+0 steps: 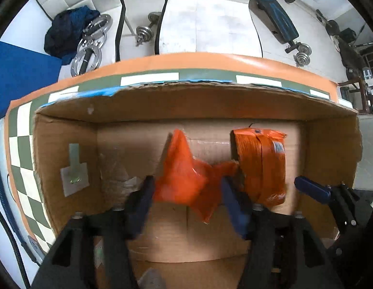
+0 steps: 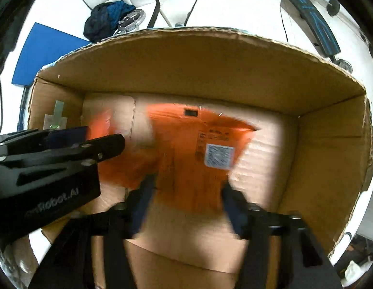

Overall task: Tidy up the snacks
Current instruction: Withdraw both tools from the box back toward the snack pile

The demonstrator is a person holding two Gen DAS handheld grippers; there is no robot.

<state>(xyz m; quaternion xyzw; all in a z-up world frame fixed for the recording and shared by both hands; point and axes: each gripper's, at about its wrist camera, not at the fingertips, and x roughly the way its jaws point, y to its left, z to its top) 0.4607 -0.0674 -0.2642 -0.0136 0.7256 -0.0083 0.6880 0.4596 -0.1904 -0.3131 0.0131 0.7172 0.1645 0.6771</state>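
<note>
Both grippers reach into an open cardboard box (image 1: 66, 144). In the left wrist view my left gripper (image 1: 186, 187) has its fingers on either side of a crumpled orange snack packet (image 1: 181, 175), which is blurred. A second orange packet (image 1: 261, 163) stands upright to its right. The right gripper's blue fingertip (image 1: 311, 189) shows at the right. In the right wrist view my right gripper (image 2: 188, 190) has its fingers on both sides of a flat orange packet (image 2: 193, 149) with a white code label. The left gripper (image 2: 73, 137) shows at the left.
The box (image 2: 330, 159) sits on a checked green and white mat with an orange border (image 1: 20, 130). Beyond it are white padded chairs (image 1: 205, 26), dumbbells (image 1: 145, 31), a dark blue cloth (image 1: 66, 31), a blue mat (image 2: 44, 53) and a weight bench (image 1: 275, 14).
</note>
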